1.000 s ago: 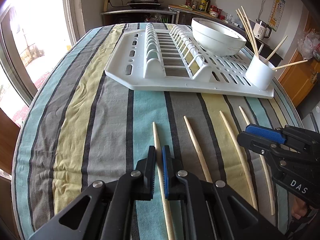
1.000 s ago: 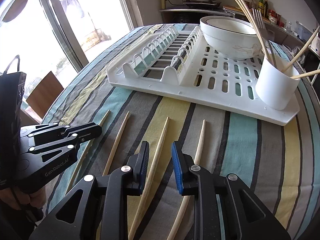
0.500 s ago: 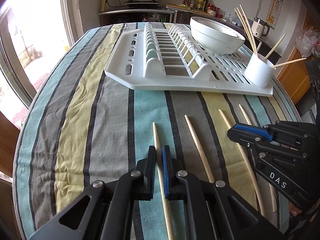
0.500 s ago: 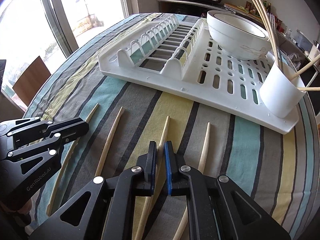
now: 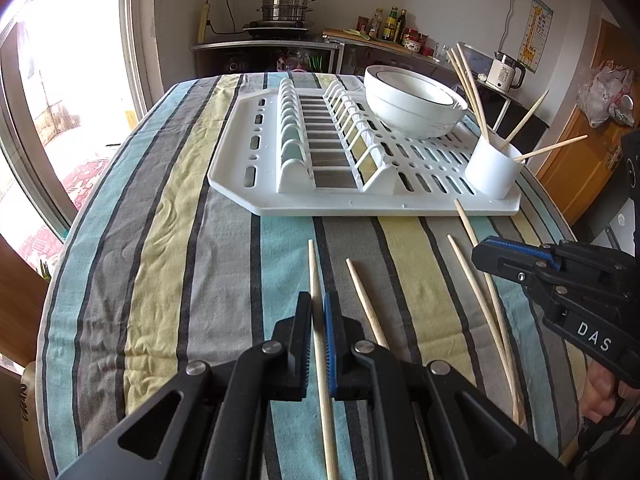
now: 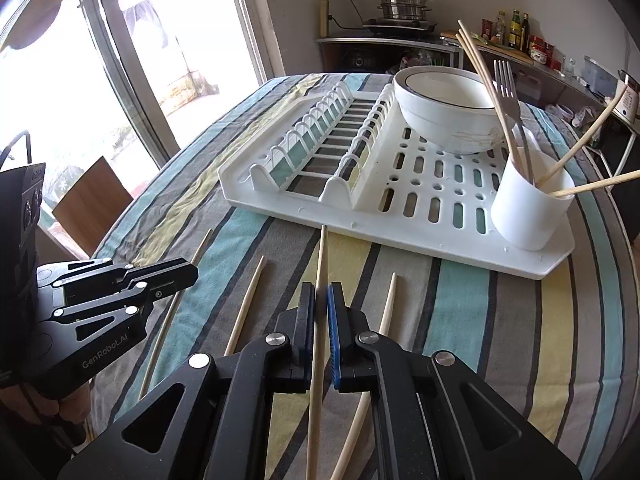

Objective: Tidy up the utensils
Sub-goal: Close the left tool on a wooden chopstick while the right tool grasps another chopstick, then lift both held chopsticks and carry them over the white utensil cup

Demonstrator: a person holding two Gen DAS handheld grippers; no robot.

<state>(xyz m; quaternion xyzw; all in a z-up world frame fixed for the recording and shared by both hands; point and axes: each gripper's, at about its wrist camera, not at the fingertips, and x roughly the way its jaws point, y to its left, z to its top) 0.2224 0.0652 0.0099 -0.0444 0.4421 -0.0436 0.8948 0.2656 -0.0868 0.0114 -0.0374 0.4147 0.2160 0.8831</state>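
Left wrist view: left gripper (image 5: 318,306), fingers pinching a chopstick (image 5: 314,272) over the striped table (image 5: 160,240) near its front edge. One loose chopstick (image 5: 366,304) lies just beside it on the cloth. White drying rack (image 5: 256,192) sits further back, holding a bowl (image 5: 412,104) and a utensil cup (image 5: 494,170). Right wrist view: right gripper (image 6: 321,300), fingers pinching a second chopstick (image 6: 321,256), its tip near the rack's front rim. A fork (image 6: 506,84) and chopsticks stand in the cup.
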